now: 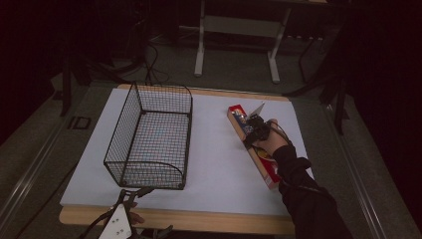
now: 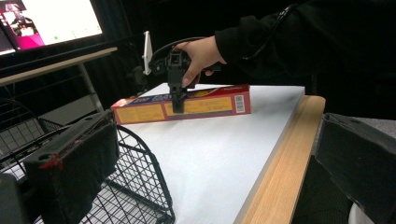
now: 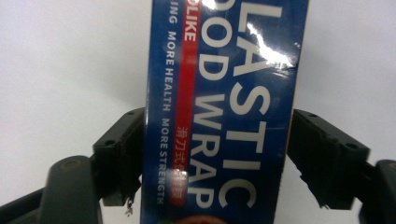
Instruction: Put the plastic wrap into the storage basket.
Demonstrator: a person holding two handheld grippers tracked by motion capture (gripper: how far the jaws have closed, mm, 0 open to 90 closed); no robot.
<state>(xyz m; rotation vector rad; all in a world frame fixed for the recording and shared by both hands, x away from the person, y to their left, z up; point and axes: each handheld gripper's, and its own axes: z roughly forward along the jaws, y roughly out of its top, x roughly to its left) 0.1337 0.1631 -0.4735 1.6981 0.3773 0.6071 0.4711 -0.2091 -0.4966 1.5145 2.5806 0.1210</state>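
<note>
A long plastic wrap box [image 1: 264, 169], red and yellow on its sides and blue on top, lies on the white board at the right. My right gripper [image 1: 254, 130] comes down over its middle. In the right gripper view the box [image 3: 219, 93] fills the gap and both black pads press its long sides. In the left gripper view the box [image 2: 205, 105] lies flat on its side, with the right gripper [image 2: 176, 103] clamped across it. My left gripper [image 1: 132, 194] rests at the table's near edge by the basket's front corner, its jaws [image 2: 215, 158] wide apart around nothing.
A black wire basket [image 1: 161, 88] stands on the left half of the white board [image 1: 219, 164], its front end close to the left gripper [image 2: 135, 186]. A wooden table edge [image 1: 199, 219] runs along the front. A metal stand [image 1: 236, 30] and cables are on the floor behind.
</note>
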